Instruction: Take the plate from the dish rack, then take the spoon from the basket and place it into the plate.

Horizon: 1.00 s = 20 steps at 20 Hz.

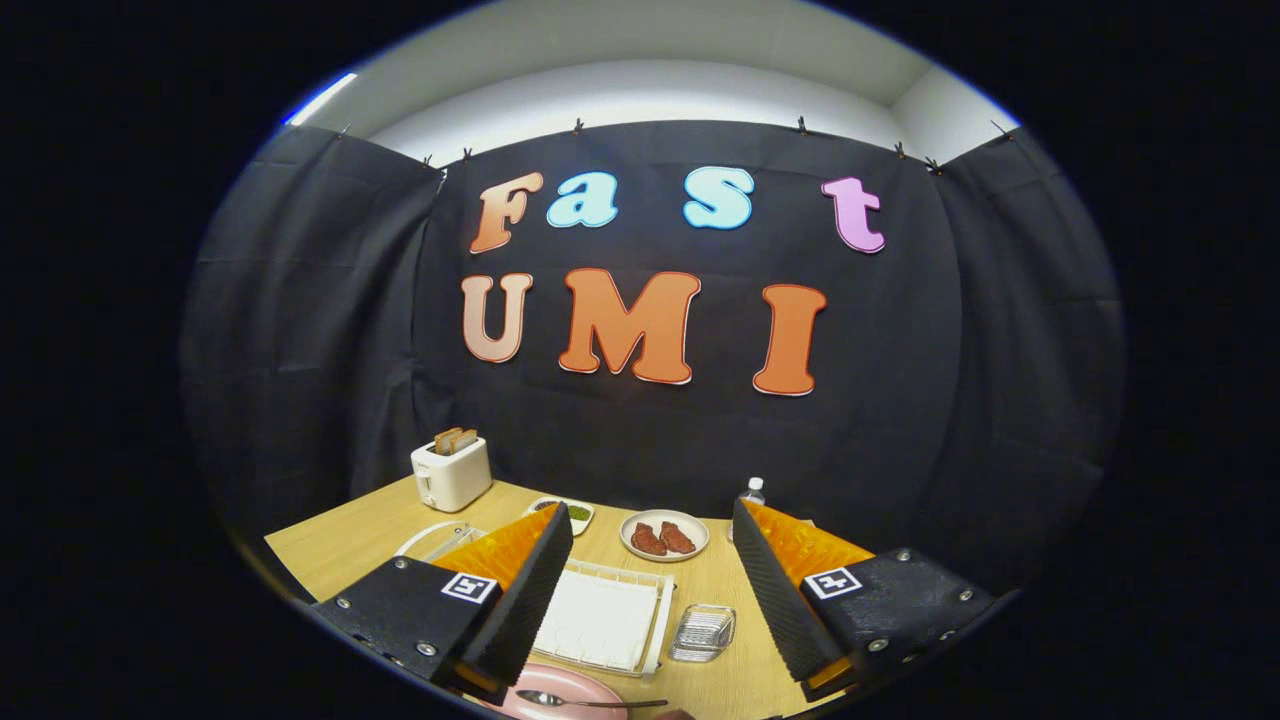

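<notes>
Bench (340, 545), left to right: white toaster (451, 472) with toast; dish rack (440, 540) behind left finger; pink plate (560, 690) holding spoon (585, 701), nearest you; white tray (600, 620); glass dish (703, 632); meat plate (664, 536); bottle (752, 492). Your gripper (650, 560): spread wide, holding nothing.

The hand-held two-finger gripper (652, 545) is raised above the table, looking forward and slightly down; its two wedge-shaped fingers (520, 590) are spread wide apart, nothing between them and nothing touching either; each finger carries a small square black-and-white marker tag (470, 586) on its upper face.
</notes>
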Tool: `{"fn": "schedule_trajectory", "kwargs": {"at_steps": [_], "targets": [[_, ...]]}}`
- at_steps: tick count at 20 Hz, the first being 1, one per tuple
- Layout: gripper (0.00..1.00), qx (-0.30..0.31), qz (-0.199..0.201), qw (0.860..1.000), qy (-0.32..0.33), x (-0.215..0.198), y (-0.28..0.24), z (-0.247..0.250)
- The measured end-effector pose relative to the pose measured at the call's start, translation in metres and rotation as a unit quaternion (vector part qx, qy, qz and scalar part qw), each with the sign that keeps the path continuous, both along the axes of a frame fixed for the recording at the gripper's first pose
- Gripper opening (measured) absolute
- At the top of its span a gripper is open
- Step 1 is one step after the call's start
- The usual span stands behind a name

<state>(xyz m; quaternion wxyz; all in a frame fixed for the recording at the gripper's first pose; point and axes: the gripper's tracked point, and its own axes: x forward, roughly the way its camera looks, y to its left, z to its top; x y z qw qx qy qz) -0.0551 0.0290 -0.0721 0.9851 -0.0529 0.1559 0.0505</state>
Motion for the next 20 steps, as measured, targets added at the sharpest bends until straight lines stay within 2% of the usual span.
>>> {"fn": "schedule_trajectory", "kwargs": {"at_steps": [11,14,20], "targets": [[0.96,0.005,0.006,0.999,-0.048,0.003,0.002,0.027],[0.96,0.018,0.016,0.996,-0.080,0.003,0.008,0.046],[0.96,0.009,0.006,0.994,-0.109,0.008,0.008,0.064]]}}
